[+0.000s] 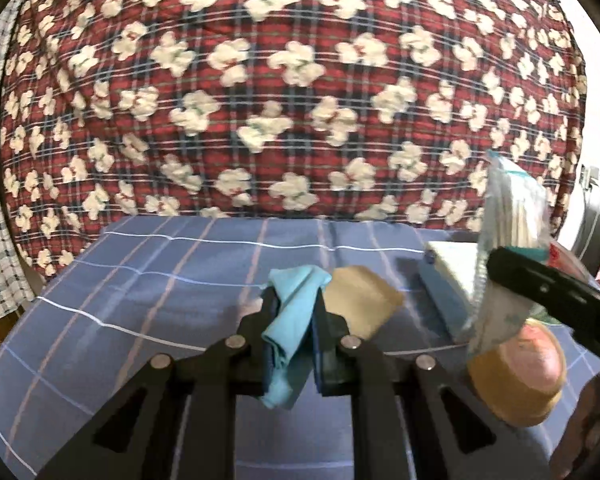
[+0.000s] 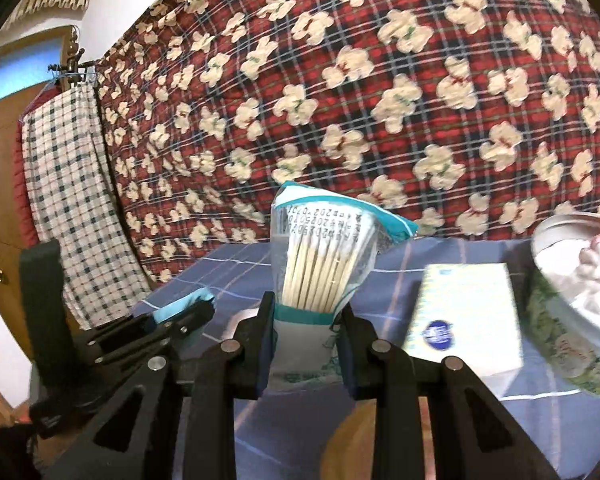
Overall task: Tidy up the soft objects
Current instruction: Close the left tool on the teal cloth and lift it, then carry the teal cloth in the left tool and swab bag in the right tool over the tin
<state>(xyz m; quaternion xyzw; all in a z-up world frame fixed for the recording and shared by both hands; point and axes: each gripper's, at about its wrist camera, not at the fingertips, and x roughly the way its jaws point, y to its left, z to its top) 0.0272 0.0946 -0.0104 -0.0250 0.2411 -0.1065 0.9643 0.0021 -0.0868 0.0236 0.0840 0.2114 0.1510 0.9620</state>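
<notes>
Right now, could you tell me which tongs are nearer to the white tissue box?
Right. The right tongs, shut on the cotton swab pack, sit just left of the tissue box; the left tongs, holding the blue cloth, are farther left.

Left gripper (image 1: 294,300) & right gripper (image 2: 308,312) both clamped, prob. level, side by side.

Open blue-plaid tablecloth (image 1: 140,280) leftward; tissue box (image 2: 466,316) and tin (image 2: 560,336) crowding right.

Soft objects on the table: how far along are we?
Done: nothing clearly sorted yet. In hand: left gripper clamps the blue cloth; right gripper clamps the cotton swab pack. Left: tan sponge, tissue pack, round tin.
</notes>
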